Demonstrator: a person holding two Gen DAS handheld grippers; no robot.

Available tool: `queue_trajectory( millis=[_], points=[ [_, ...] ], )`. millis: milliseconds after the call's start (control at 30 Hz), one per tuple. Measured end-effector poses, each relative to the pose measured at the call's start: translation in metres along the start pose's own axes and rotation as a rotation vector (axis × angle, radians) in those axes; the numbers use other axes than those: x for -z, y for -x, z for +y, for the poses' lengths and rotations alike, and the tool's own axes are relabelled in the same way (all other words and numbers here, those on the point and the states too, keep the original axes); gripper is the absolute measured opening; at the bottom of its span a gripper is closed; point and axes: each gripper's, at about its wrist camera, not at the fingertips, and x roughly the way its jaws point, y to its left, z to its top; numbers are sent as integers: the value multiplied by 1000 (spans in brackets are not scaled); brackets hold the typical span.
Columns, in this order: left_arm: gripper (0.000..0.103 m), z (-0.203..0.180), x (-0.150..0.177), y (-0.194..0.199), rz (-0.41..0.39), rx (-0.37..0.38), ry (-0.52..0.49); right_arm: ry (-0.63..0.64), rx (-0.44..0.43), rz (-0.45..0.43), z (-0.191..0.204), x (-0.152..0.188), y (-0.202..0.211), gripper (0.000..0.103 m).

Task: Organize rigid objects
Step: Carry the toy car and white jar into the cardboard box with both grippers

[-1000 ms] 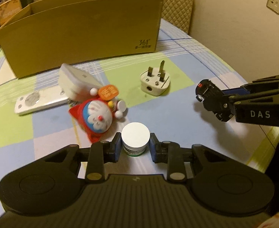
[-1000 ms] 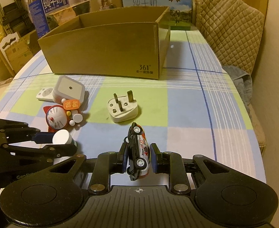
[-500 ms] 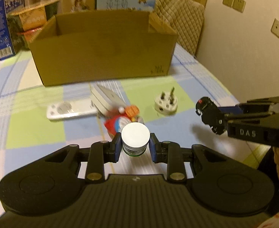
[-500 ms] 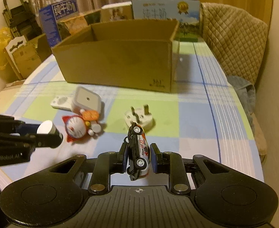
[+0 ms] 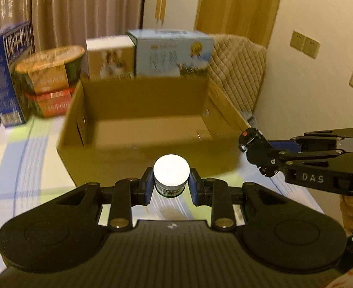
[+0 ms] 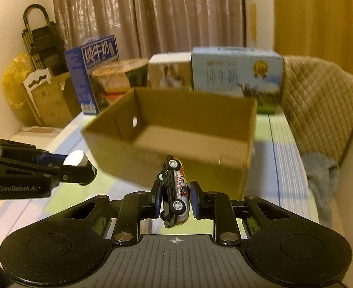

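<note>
The left gripper (image 5: 171, 186) is clamped on a small white-lidded jar (image 5: 171, 175), which sits upright between the blue pads, near the front wall of the cardboard box (image 5: 138, 110). The right gripper (image 6: 174, 200) is closed on a toy car (image 6: 175, 192), held on its side, nose toward the box. Both are in the air above the checked tablecloth (image 5: 27, 158). Behind the box stand milk cartons (image 6: 236, 74).

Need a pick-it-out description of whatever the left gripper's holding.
Start at the open cardboard box on the checked tablecloth. Just before its near wall, the left gripper is shut on a small round jar: flat white lid, green label, unlike the toy car in the right gripper.
</note>
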Motion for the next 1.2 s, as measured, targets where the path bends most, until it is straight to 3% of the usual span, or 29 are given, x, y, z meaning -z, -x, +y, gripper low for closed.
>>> queue_trajectory(
  millis=[200,400,633,1200],
  points=[
    [25,27,-66,-39,6,-34,-48,-13,14,15,-16,-60,-51,21],
    [25,59,-96,-98,64,-38,17,-59,40,71,-33,-95,-109,21],
    [25,78,-95,-148,132,-60,55,-134,51,131,-48,-90,-156,21],
    [25,86,-84,-186,155,-60,76,-192,62,182,-54,-81,-195,21]
  ],
)
